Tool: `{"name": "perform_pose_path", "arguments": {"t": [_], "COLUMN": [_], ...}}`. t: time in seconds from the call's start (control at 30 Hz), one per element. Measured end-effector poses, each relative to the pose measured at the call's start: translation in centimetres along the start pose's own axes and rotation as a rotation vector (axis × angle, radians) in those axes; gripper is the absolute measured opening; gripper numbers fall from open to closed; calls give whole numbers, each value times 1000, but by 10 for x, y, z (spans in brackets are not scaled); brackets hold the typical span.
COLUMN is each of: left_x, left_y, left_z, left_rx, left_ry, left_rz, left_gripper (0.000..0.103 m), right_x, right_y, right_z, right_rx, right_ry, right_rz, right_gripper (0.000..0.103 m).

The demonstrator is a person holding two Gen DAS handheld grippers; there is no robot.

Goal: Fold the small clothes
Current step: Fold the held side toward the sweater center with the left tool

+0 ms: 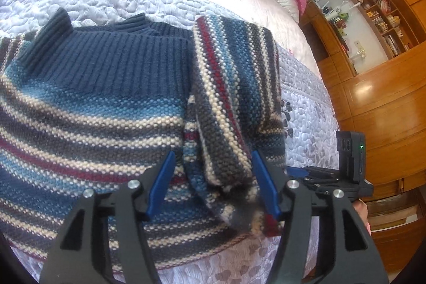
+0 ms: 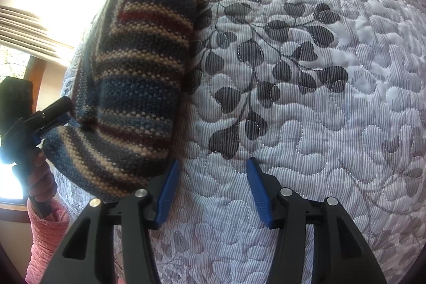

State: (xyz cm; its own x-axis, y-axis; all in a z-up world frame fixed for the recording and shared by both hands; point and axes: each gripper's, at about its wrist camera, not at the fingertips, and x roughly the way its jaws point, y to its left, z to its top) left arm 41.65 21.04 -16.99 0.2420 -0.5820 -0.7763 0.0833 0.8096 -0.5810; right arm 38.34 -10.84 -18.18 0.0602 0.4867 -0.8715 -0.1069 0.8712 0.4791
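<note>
Both tools gape wide, the left tool (image 1: pixel 213 182) astride the folded sleeve (image 1: pixel 234 103), right tool (image 2: pixel 210 188) empty, so the sleeve may slide off the sweater (image 1: pixel 87 103).

Right gripper (image 2: pixel 211 167) hangs with jaws apart over the quilted bedspread (image 2: pixel 306 124), nothing between them. Off at the bedspread's left edge, the left gripper (image 2: pixel 68 119) meets the striped sweater (image 2: pixel 143 76), a pink sleeve (image 2: pixel 45 238) below.

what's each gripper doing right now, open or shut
Left gripper: open, fingers either side of the striped sweater sleeve, not clamped.
Right gripper: open, empty, over the quilt.
</note>
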Motion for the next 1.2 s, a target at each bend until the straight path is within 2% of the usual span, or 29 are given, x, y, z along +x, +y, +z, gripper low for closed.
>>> {"name": "perform_pose_path", "arguments": {"t": [0.13, 0.3, 0.5, 0.67, 0.73, 0.93, 1.1, 1.13, 1.17, 1.2], "left_x": [14, 29, 25, 10, 11, 8, 24, 28, 31, 33], "left_y": [11, 13, 9, -4, -4, 4, 1, 2, 4, 5], "left_z": [9, 14, 6, -15, -20, -17, -6, -5, -4, -5], "left_rx": [-50, -75, -99, -26, -30, -111, -98, -101, -109, -110], "left_ry": [33, 50, 34, 37, 57, 41, 61, 64, 65, 66], "left_rz": [-59, -90, -130, -49, -46, -174, -160, -154, -146, -134], "left_gripper": [62, 62, 63, 63, 63, 59, 59, 57, 45, 42], "right_x": [2, 3, 2, 3, 3, 6, 8, 8, 8, 8], "right_y": [5, 6, 2, -3, -3, 1, 2, 3, 4, 4], "right_z": [1, 2, 5, 7, 7, 6, 7, 7, 7, 6], "right_rx": [-12, 1, -3, 0, 3, -3, -9, -13, -17, -19], "right_ry": [0, 4, 0, -2, -2, -3, -2, -2, -2, -2], "right_rz": [-17, -1, 8, 8, 8, 2, 0, -2, -4, -3], "right_gripper": [54, 54, 54, 54, 54, 56, 56, 56, 56, 56]}}
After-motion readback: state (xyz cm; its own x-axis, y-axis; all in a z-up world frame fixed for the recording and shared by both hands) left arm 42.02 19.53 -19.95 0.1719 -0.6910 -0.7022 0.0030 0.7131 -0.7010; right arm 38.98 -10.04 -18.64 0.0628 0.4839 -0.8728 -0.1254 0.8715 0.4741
